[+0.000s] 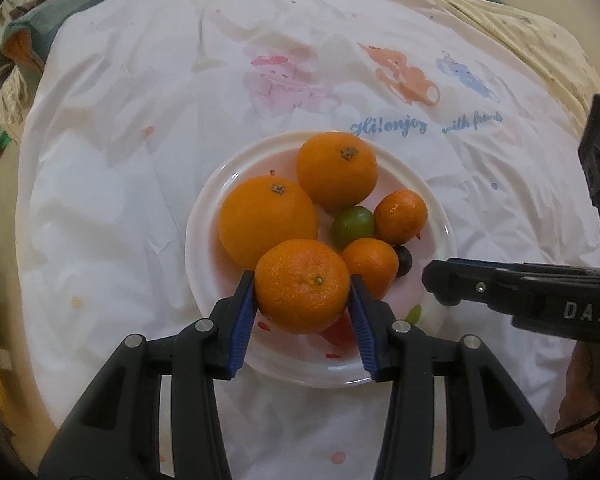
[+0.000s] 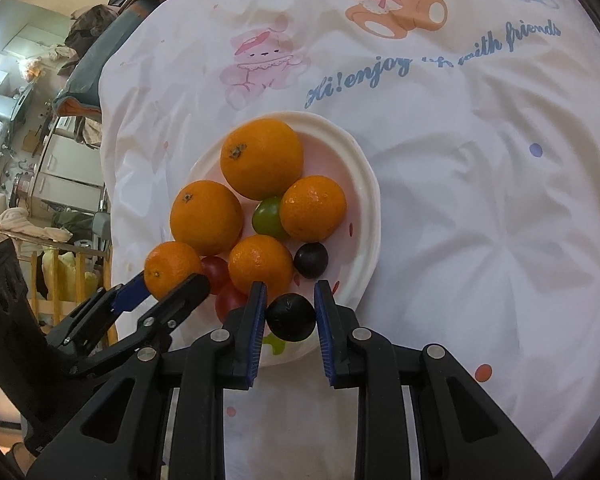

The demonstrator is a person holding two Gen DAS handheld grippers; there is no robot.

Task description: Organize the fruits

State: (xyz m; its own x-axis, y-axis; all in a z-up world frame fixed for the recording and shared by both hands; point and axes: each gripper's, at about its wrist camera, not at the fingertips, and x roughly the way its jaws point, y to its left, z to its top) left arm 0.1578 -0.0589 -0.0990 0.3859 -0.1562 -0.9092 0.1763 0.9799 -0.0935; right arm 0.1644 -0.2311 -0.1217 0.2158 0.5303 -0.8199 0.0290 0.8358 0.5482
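Between the left gripper [image 1: 302, 286] pads sits a mandarin [image 1: 302, 286], both blue pads pressed on its sides, over the plate [image 1: 440, 216] rim at 6 o'clock. Right gripper [image 2: 290, 312] fingers stand either side of a dark plum [image 2: 290, 317]; left pad touches it, right pad looks just off it, so can't tell if it's clamped. Plum sits at the plate's near edge in the right wrist view.

Outward on the plate, left wrist view: big orange [image 1: 269, 218] at 9 o'clock, 2nd big orange [image 1: 337, 171] at 12, green fruit [image 1: 353, 227] at centre, small mandarin [image 1: 401, 216] at 3, another [image 1: 370, 266] at 5, w/ a second dark plum [image 1: 402, 257] touching it. Two red fruits [image 2: 220, 284] show in the right wrist view only, btwn the two grippers.

Plate rests on a white cloth [image 1: 140, 160] w/ bear prints & blue lettering. Cluttered room w/ furniture [image 2: 60, 168] off at 9 o'clock, right wrist view.
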